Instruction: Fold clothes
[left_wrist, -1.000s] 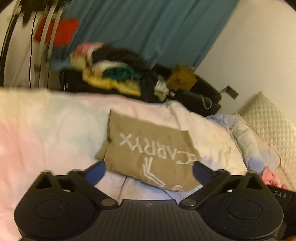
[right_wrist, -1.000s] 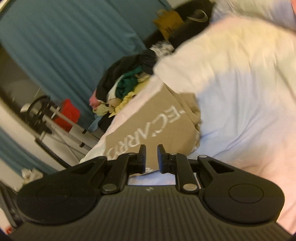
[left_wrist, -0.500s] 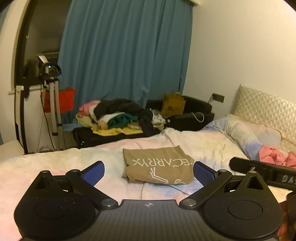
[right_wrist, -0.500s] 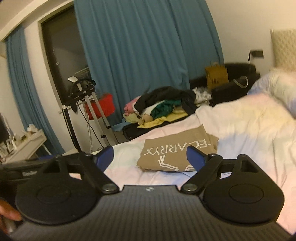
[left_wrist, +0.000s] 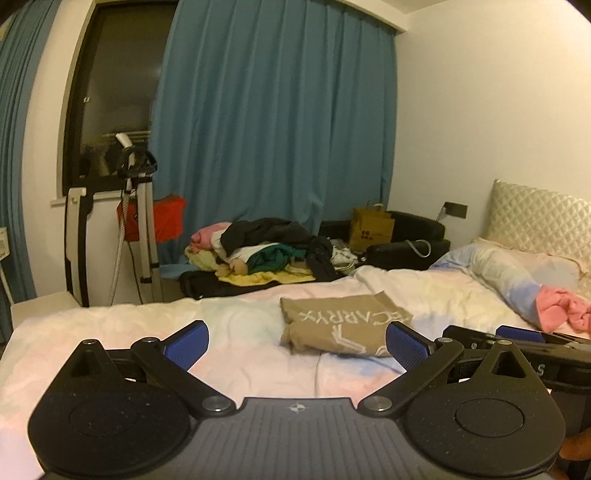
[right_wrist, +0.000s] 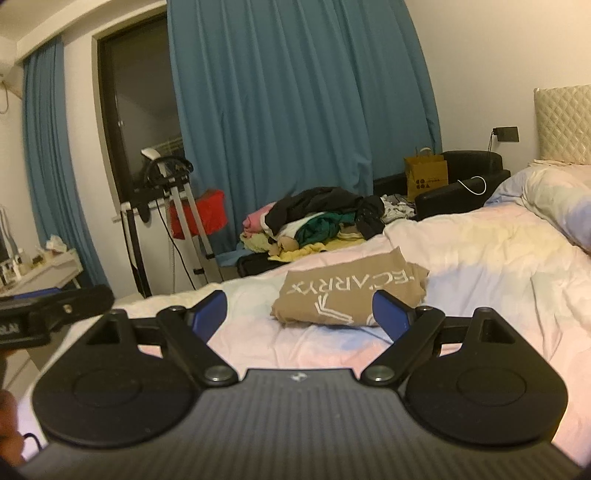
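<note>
My left gripper (left_wrist: 297, 341) and right gripper (right_wrist: 299, 310) hang empty, jaws wide; the tan shirt (right_wrist: 351, 295) looks folded, so next I fetch another from the clothes pile (right_wrist: 317, 225).

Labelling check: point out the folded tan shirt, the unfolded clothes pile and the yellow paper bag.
folded tan shirt (right_wrist: 351, 295): right wrist view, on its printed top face.
unfolded clothes pile (right_wrist: 314, 221): right wrist view, on the green garment at mid-heap.
yellow paper bag (right_wrist: 426, 177): right wrist view, on its front panel.
</note>
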